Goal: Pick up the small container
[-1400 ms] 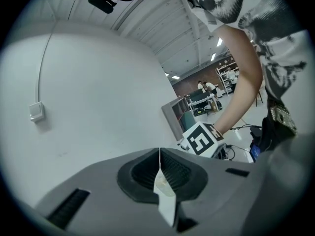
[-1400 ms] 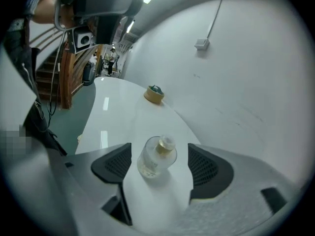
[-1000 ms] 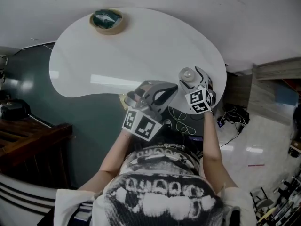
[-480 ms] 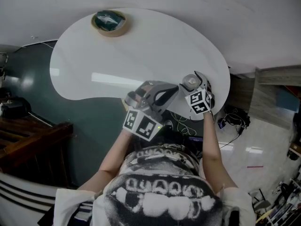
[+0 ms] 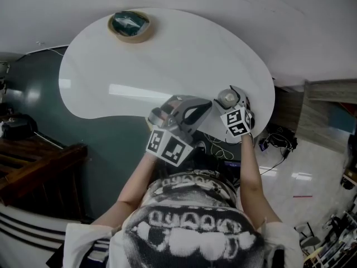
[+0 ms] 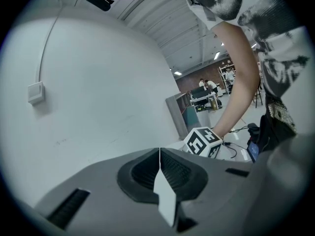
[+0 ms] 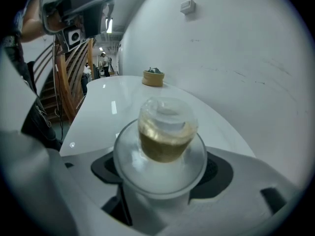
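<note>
Our right tongs (image 7: 161, 163) stand spread wide around the small container (image 7: 166, 132), one jaw on each side of its lower body. They have just been closing in on it. We cannot see the pads pressing its wall yet, so we judge the grip is not made. Our left tongs (image 6: 159, 161) are pressed together with nothing between them, and they point out over the bench (image 5: 167, 66) from its near edge.

The container stands upright at the right end of the bench, close to the near edge. It is a clear cup with a wide rim partway up and a domed top, and something yellow-brown shows inside. Its long axis runs straight up. The right tongs come at it from the near side, sloping down, so the jaws cross that axis and bracket the cup below the rim.

That is the relation the coming move turns on. The container lies dead ahead of the right tongs and already sits within their span. The left tongs sit off to its left and are not around it. The right hand is plainly the one to take it. In our judgement, what remains is to close the jaws on the cup wall under the rim and then lift straight up.

Far to the left, a round bowl (image 5: 129, 25) sits well apart from all this.
</note>
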`<state>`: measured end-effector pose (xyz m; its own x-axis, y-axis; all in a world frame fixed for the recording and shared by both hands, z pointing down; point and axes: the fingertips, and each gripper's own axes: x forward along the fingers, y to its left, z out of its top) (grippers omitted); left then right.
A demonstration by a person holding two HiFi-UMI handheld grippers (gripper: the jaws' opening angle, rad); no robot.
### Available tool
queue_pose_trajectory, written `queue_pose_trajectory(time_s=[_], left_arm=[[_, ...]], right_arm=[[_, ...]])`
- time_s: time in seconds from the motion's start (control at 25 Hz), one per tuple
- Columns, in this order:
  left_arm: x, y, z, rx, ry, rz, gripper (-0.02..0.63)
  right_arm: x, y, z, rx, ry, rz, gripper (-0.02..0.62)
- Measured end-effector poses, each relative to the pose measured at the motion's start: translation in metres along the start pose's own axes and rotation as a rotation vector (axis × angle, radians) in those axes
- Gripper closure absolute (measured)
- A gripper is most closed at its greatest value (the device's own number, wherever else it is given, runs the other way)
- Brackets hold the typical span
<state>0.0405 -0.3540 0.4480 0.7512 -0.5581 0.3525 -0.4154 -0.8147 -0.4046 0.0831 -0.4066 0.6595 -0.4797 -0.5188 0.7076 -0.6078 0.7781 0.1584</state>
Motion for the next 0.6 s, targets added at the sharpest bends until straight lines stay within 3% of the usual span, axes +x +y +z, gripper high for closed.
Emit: queue_pose_trajectory(time_s=[0.6], left_arm=[[-0.007,-0.01,0.005,0.012,0.012,0.006,0.601]], right_arm=[[-0.025,0.004,0.02,0.021,-0.076,-0.027,0.249]])
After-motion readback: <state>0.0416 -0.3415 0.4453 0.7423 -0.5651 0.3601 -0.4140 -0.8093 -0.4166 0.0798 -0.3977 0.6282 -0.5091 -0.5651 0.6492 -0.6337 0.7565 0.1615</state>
